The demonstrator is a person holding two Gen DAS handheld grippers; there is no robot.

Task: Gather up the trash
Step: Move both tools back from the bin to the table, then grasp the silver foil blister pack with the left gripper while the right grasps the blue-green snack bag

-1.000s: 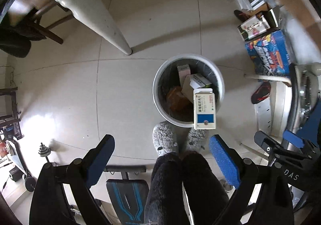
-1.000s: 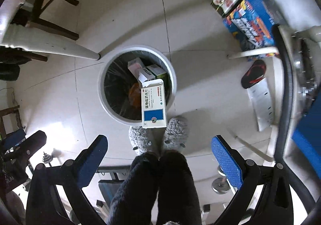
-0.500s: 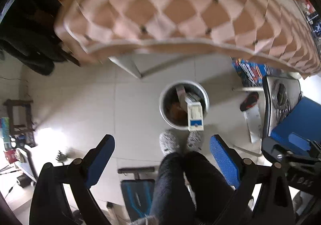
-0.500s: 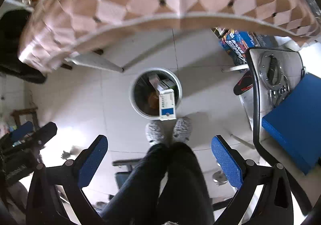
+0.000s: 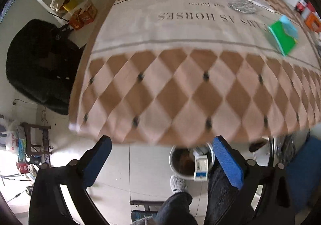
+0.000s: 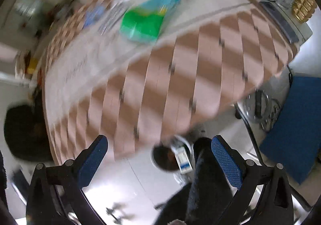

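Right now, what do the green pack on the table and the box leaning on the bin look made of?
Green pack: probably soft plastic film, slightly glossy, with rounded, pillowy edges; blur leaves this open. Box: thin printed cardboard, matte white with a blue panel, sharp folded edges. Bin: smooth pale rim, plastic or coated metal; cannot tell.

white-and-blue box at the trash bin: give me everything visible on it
The white-and-blue box is a slim carton, cardboard by the look, white with lines of print too small to read and a blue band at its near end. It lies across the near rim of the round trash bin, part inside and the blue end sticking out over the floor. Other boxes lie in the bin behind it. No tongs touch it.
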